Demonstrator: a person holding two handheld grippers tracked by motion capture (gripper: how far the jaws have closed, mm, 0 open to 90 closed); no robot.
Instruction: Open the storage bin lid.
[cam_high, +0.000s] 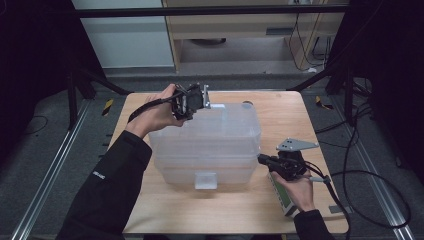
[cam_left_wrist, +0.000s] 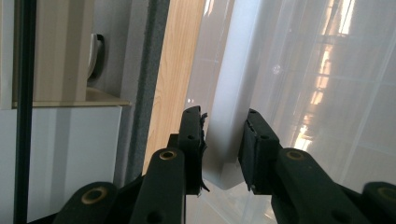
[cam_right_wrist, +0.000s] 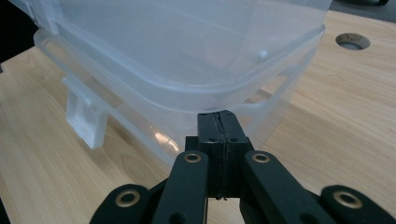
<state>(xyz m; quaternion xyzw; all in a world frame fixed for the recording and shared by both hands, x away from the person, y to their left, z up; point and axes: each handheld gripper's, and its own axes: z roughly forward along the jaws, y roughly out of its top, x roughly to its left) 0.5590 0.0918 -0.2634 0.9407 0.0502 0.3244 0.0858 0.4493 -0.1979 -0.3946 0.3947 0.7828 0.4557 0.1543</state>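
Box (cam_high: 210, 145) is sat mid-table (cam_high: 280, 107), its far latch (cam_left_wrist: 229, 140) straddled by the half-open left gripper (cam_left_wrist: 223, 149), probably for unclipping, while its near corner is steadied by the shut, empty right gripper (cam_right_wrist: 218, 122).

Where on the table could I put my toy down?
Bare wood lies along the table's near edge, in front of the clear plastic bin, and on the far right by the round hole. The middle is crowded.

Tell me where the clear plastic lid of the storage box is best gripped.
Grip the clear plastic lid by its protruding rim, coming in level from a far corner: the left tool already straddles the white latch flap there. The flat top offers nothing to pinch.
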